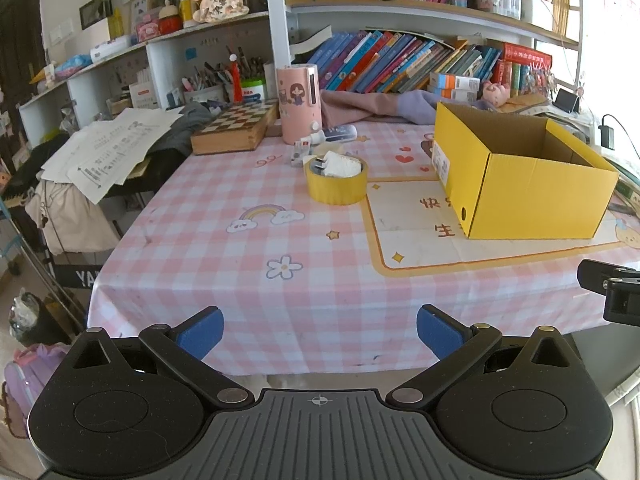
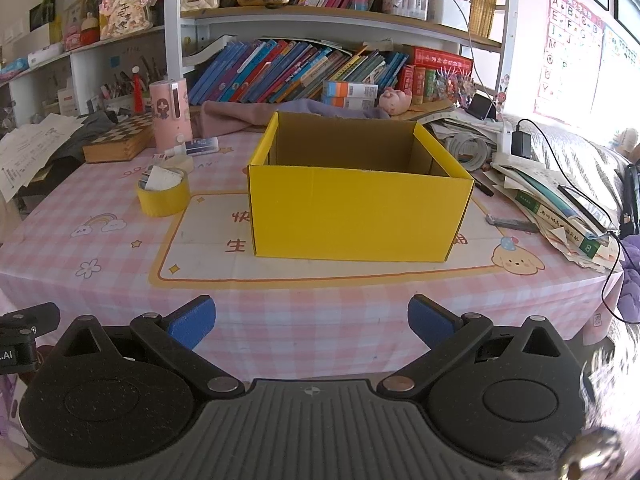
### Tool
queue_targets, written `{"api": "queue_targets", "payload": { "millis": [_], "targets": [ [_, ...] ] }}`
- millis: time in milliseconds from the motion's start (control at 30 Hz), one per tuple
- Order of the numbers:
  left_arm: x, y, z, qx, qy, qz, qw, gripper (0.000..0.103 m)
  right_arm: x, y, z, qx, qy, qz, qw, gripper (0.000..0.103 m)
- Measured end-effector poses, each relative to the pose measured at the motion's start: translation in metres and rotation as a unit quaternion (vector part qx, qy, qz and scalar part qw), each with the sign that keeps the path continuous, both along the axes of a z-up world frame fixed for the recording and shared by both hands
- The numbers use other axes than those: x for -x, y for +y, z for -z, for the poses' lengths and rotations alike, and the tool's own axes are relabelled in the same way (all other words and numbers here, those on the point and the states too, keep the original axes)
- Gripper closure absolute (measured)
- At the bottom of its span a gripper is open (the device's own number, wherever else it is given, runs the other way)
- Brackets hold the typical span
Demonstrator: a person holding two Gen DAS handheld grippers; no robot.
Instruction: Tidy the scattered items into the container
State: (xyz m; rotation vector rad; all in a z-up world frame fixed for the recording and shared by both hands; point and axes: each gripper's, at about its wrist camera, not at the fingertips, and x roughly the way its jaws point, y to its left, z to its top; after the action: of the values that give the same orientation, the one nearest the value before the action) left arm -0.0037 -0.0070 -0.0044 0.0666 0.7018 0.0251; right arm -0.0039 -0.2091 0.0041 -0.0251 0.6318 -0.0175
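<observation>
Both the left gripper [image 1: 320,330] and right gripper [image 2: 312,322] hover spread and empty at the table's [image 2: 320,304] near edge. The yellow box [image 2: 356,208] stands open mid-table; the yellow tape roll [image 2: 164,196], holding white items, sits left of it, bare cloth between.

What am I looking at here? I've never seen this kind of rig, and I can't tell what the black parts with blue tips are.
They are two tools a person carries, each with a camera looking along its two blue-padded fingers. One picture comes from the left hand-held gripper, the other from the right hand-held gripper. Both are open and hold nothing. Ahead is a table with a pink checked cloth. On it stand an open yellow box and a yellow tape roll with white items tucked inside.
</observation>
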Motion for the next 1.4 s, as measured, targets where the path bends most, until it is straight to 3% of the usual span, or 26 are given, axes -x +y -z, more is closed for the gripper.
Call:
{"api": "queue_targets", "payload": {
  "millis": [1400],
  "targets": [
    [-0.011,0.012,-0.003,0.024,0.019,0.026,0.9992,0.000,-0.007,0.011,-0.005,-0.015,0.003,-0.021,1.000,0.000]
  ]
}}
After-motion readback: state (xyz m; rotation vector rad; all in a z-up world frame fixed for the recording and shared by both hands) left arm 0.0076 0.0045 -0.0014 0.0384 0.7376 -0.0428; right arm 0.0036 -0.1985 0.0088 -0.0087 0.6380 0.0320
